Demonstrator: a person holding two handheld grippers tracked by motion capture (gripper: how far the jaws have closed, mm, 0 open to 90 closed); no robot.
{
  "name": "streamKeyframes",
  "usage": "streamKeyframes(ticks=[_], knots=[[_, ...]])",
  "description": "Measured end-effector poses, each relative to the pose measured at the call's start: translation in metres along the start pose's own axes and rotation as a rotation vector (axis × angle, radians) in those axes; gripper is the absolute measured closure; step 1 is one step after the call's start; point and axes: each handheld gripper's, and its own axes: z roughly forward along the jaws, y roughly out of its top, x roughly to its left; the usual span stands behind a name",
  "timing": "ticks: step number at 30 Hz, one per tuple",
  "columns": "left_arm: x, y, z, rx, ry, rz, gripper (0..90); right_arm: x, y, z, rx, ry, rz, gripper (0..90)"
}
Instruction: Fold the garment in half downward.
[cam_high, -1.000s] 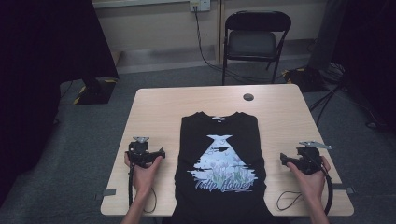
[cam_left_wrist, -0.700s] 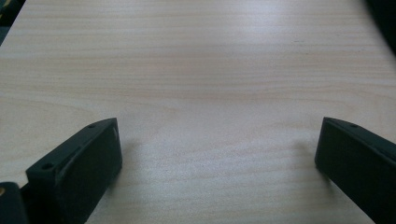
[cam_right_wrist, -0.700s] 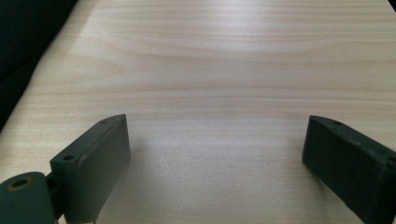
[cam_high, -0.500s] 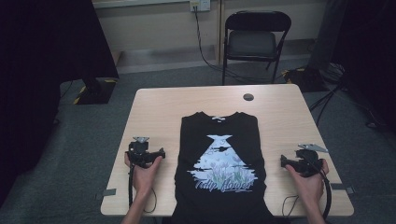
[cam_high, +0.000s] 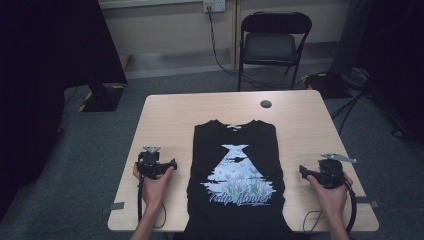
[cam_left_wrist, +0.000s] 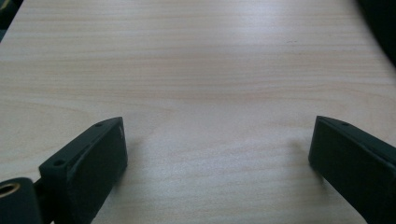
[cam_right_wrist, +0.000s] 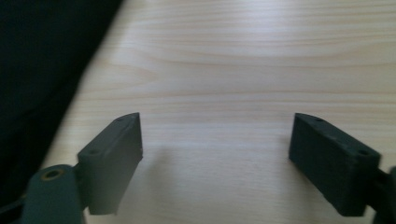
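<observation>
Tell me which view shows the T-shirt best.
The high view: the whole black T-shirt lies flat on the table, print up. The right gripper view catches its dark edge at left; the left gripper view a dark corner.

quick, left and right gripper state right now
left gripper: open, holding nothing, bare table between the jaws
right gripper: open, jaws just closing slightly, holding nothing, beside the black t-shirt

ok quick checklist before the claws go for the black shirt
1. Black shirt lies flat, print up, sleeves folded in: ok.
2. Left claw open, nothing between its jaws: ok.
3. Right claw open, jaws have just been closing a little, nothing between them: ok.
4. Both claws rest on bare table beside the shirt, apart from it: ok.
5. Shirt hem fully on the table: not ok, it hangs over the near edge.
</observation>
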Motion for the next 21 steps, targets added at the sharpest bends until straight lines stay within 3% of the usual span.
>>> streamKeyframes(ticks=[4, 8, 10, 11, 12, 16, 21], knots=[[-0.002, 0.003, -0.005, 0.006, -0.075, -0.009, 6.9, -0.005, 0.006, -0.011, -0.024, 0.073, 0.005, 17.0], [-0.006, 0.006, -0.012, -0.024, -0.094, -0.001, 8.9, -0.004, 0.013, -0.016, -0.039, 0.091, -0.004, 16.7], [-0.010, 0.009, -0.017, -0.032, -0.140, 0.007, 10.3, -0.003, 0.018, -0.017, -0.046, 0.108, -0.002, 18.4], [-0.010, 0.009, -0.017, -0.032, -0.140, 0.007, 10.1, -0.003, 0.018, -0.017, -0.046, 0.108, -0.002, 18.4], [-0.012, 0.013, -0.018, -0.012, -0.173, 0.021, 10.1, -0.002, 0.022, -0.017, -0.045, 0.122, -0.009, 19.8], [-0.018, 0.019, -0.025, -0.049, -0.179, 0.034, 10.7, 0.002, 0.030, -0.019, -0.043, 0.124, -0.031, 21.8], [-0.030, 0.039, -0.036, -0.080, -0.238, 0.062, 11.0, 0.007, 0.051, -0.024, -0.066, 0.147, -0.058, 25.1]])
